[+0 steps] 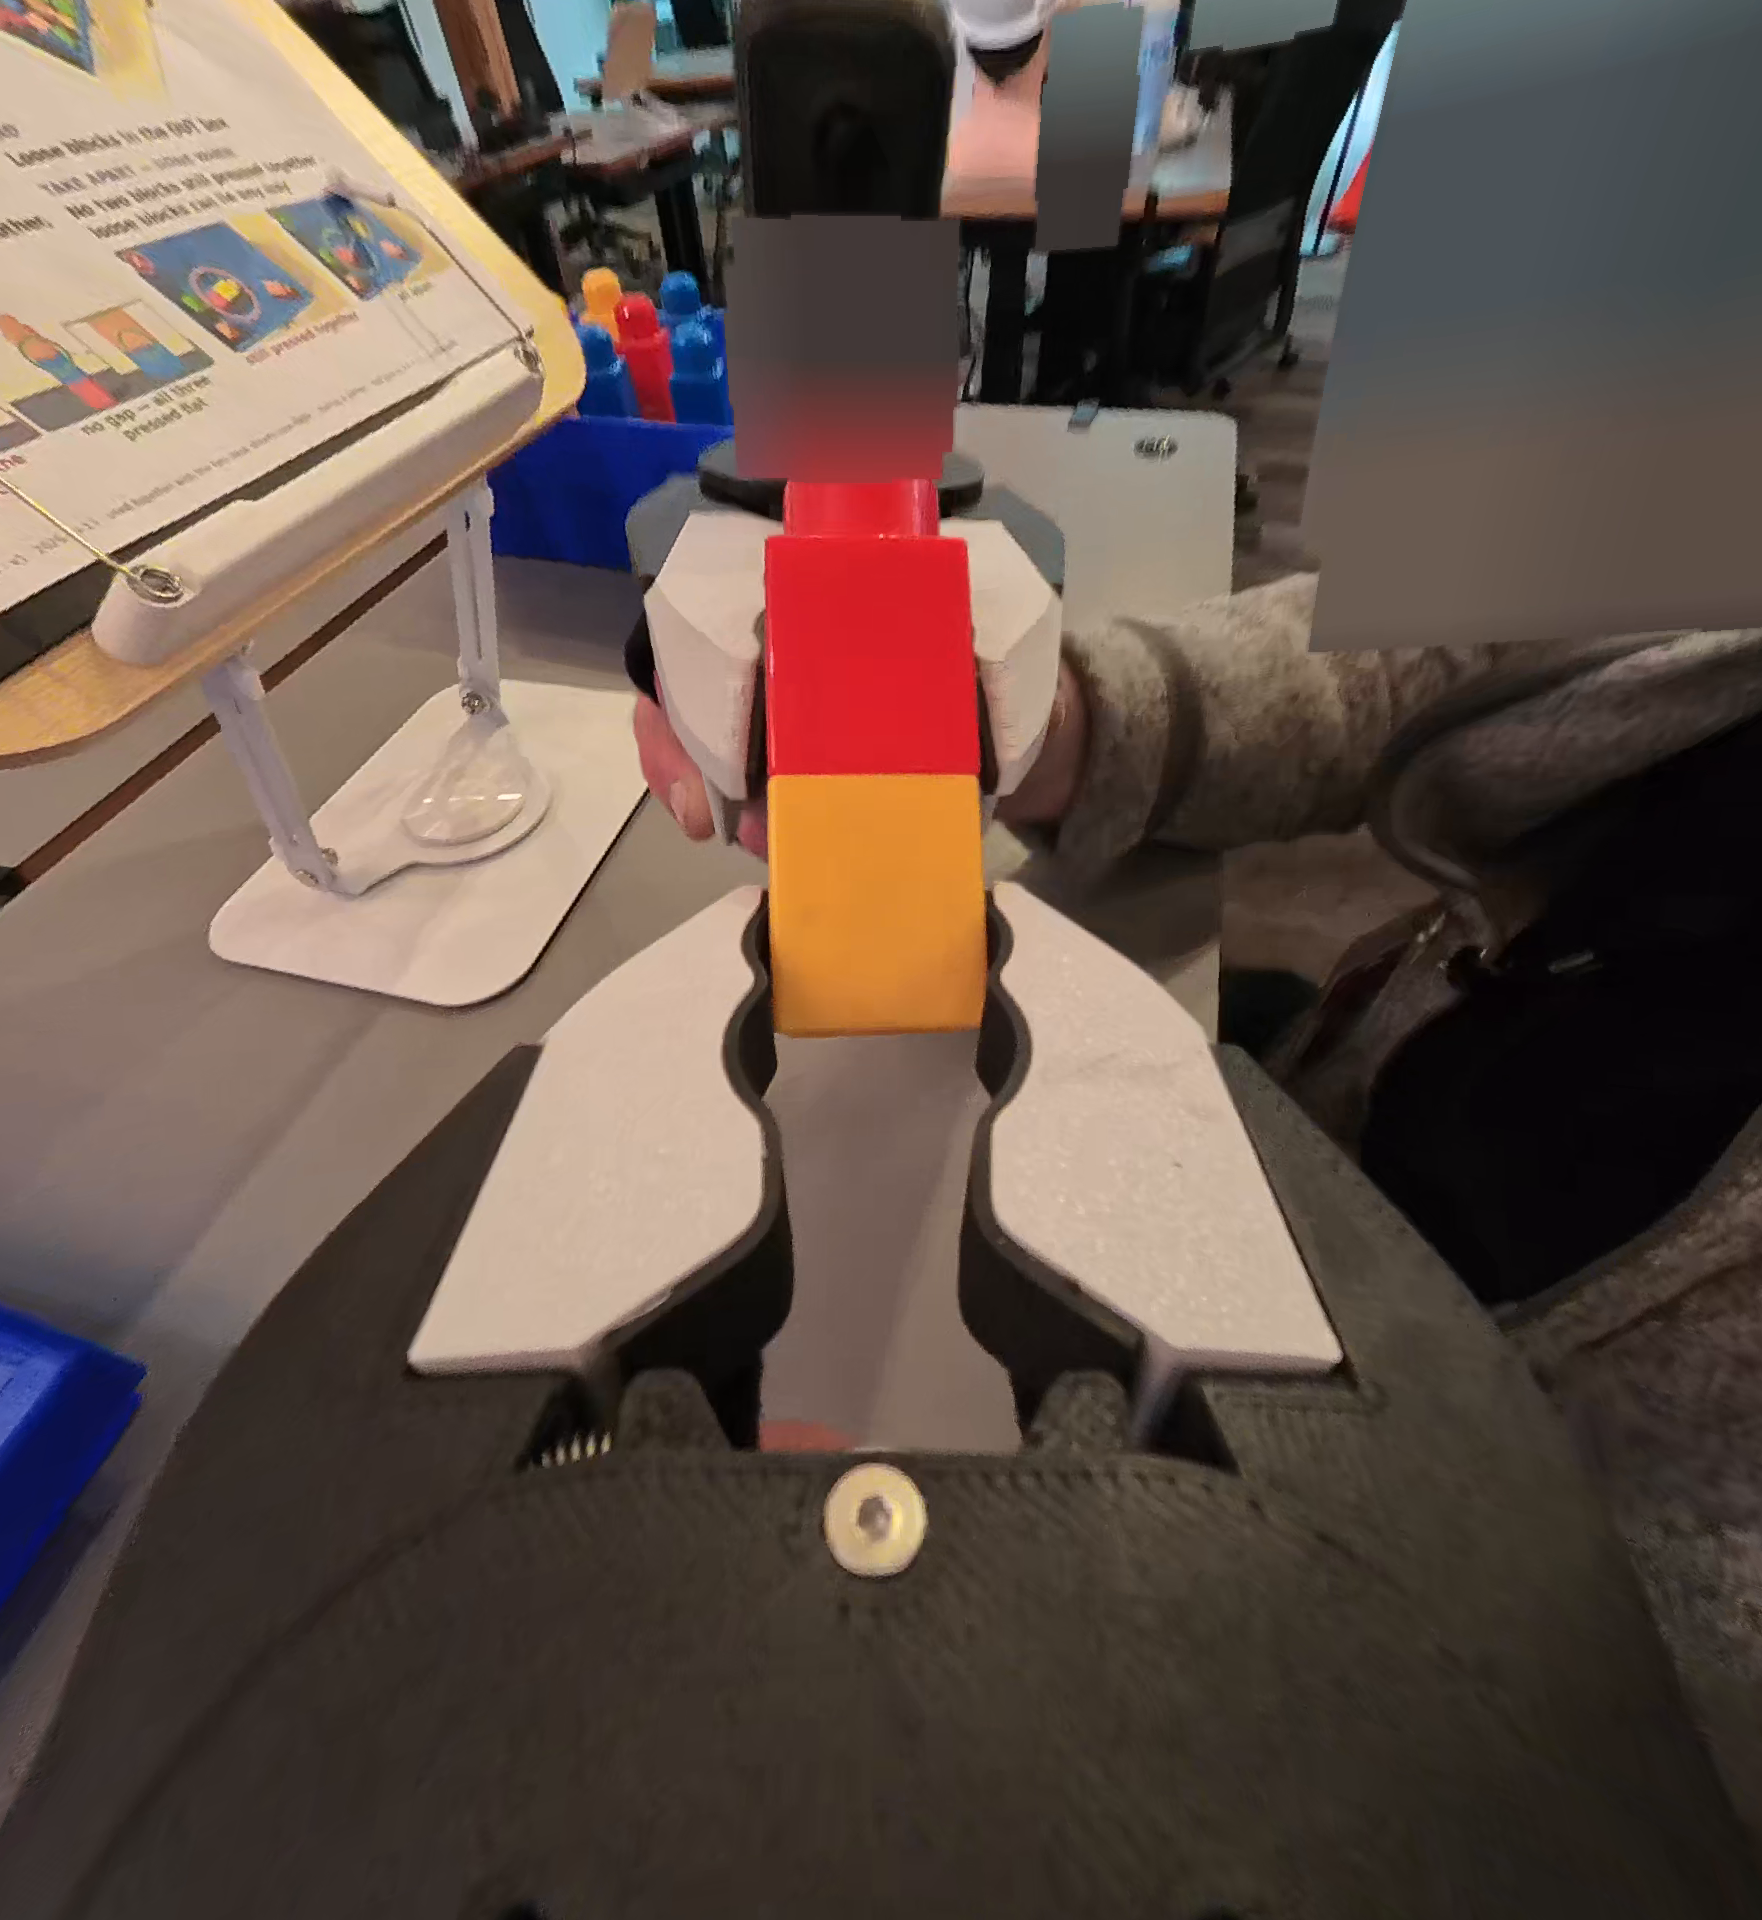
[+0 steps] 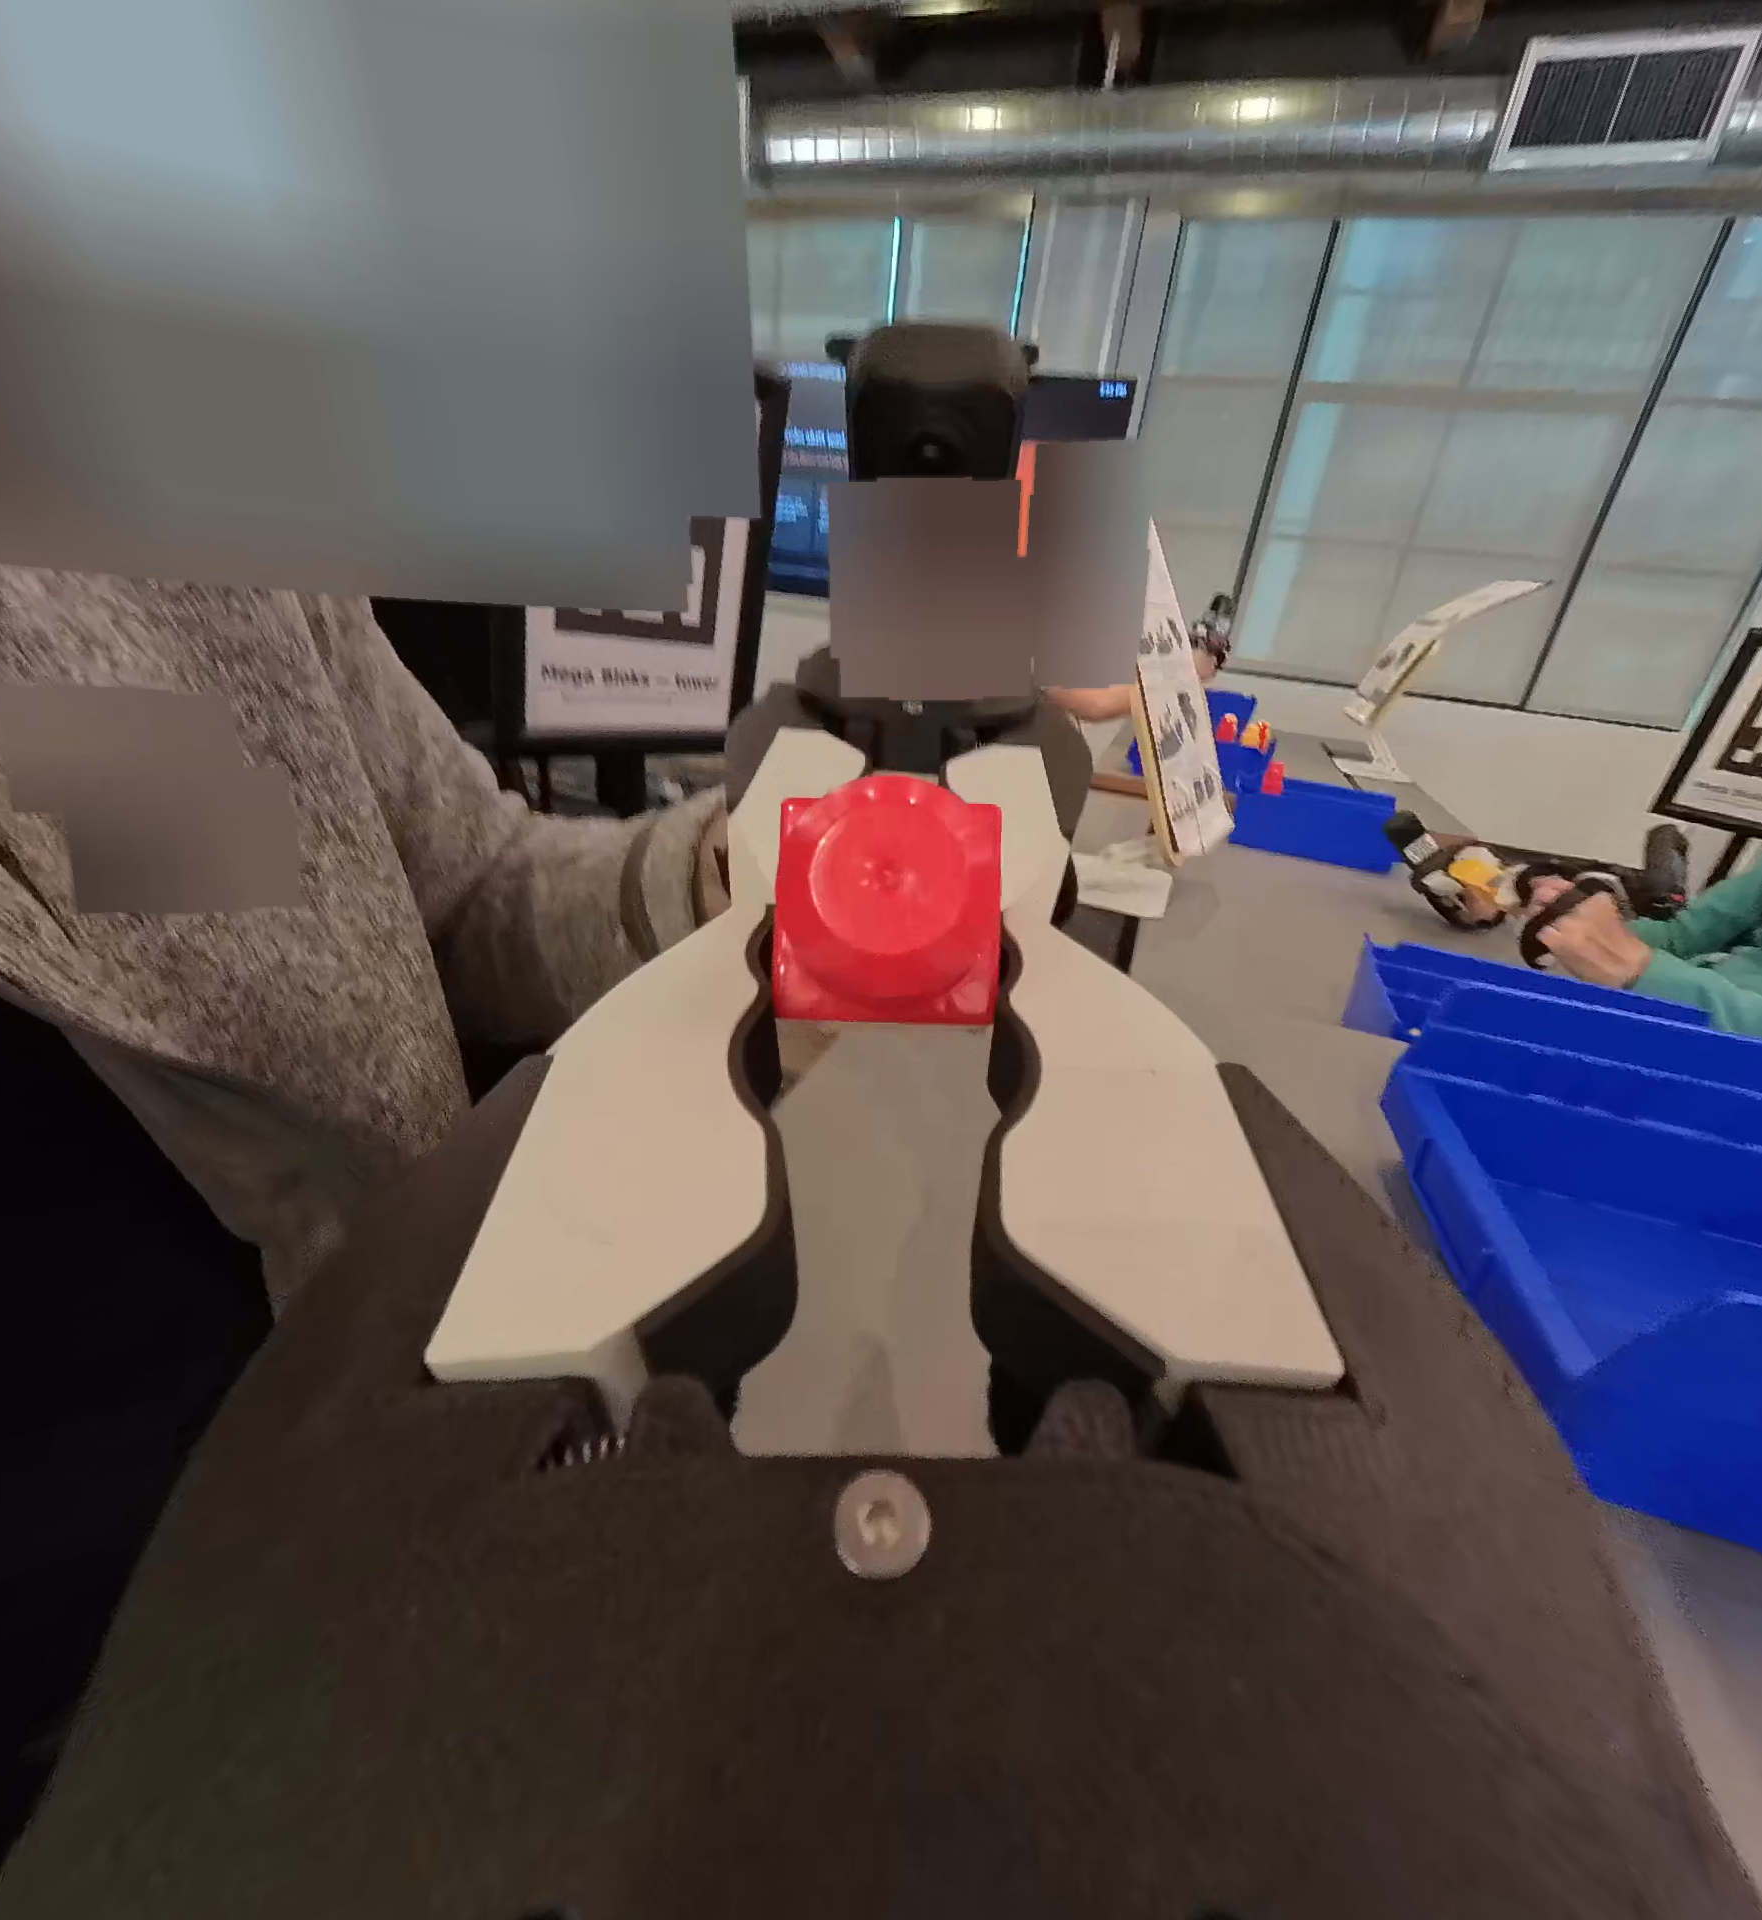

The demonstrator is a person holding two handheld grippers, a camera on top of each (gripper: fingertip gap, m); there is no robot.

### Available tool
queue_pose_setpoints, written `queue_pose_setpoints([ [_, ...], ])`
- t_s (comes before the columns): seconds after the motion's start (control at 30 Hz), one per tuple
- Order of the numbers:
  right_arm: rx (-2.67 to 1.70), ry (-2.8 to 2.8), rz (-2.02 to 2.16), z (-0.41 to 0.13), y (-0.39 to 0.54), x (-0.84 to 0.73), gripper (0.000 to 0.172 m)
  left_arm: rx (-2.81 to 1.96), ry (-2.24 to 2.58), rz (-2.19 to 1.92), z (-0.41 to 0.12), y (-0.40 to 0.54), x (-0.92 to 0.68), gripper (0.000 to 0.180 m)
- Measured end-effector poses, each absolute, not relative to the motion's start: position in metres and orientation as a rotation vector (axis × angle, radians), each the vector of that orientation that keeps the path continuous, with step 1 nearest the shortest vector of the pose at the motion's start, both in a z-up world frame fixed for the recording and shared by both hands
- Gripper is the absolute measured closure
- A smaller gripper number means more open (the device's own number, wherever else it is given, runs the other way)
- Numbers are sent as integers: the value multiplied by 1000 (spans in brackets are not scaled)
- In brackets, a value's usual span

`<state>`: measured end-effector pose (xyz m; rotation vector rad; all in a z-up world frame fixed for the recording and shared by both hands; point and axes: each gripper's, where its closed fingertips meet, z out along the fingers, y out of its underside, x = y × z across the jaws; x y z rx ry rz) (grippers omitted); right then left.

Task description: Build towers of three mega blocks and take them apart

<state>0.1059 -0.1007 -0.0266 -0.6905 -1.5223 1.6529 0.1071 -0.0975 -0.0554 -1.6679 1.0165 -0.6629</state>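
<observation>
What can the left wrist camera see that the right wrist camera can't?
Only the left wrist view shows the orange block between the left gripper's fingers, joined to the red block, and the instruction board on its stand. Only the right wrist view shows the red block's round stud end-on and the empty blue bin. Both show the red block clamped in the right gripper and the grey sleeve.

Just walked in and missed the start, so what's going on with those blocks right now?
A person in a grey sleeve holds a two-finger gripper in each hand, both up off the grey table. The left gripper has its fingers on the orange block; the right gripper has its fingers on the red block. The two blocks sit joined end to end. Whether they are being pressed together or pulled apart cannot be told. More towers stand in a blue bin behind.
</observation>
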Motion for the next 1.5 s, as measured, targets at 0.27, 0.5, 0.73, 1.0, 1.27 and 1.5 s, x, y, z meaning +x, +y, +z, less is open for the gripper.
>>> queue_pose_setpoints([
  [0.27,-711,-1683,1424,-39,-99,110,135,-1808,1143,-406,-73,-101,95,145],
  [0.5,-725,-1753,1392,-47,-99,112,132,-1814,1157,-388,-75,-101,97,145],
  [0.73,-725,-1792,1317,-54,-99,112,135,-1817,1168,-384,-77,-102,97,145],
  [1.0,-734,-1794,1309,-56,-98,111,135,-1810,1162,-378,-81,-100,98,146],
  [1.27,-789,-1742,1397,-49,-92,105,120,-1840,1148,-272,-79,-93,76,145],
  [1.5,-1056,-1784,1249,-86,-64,81,120,-1935,990,-147,-83,-81,8,145],
])
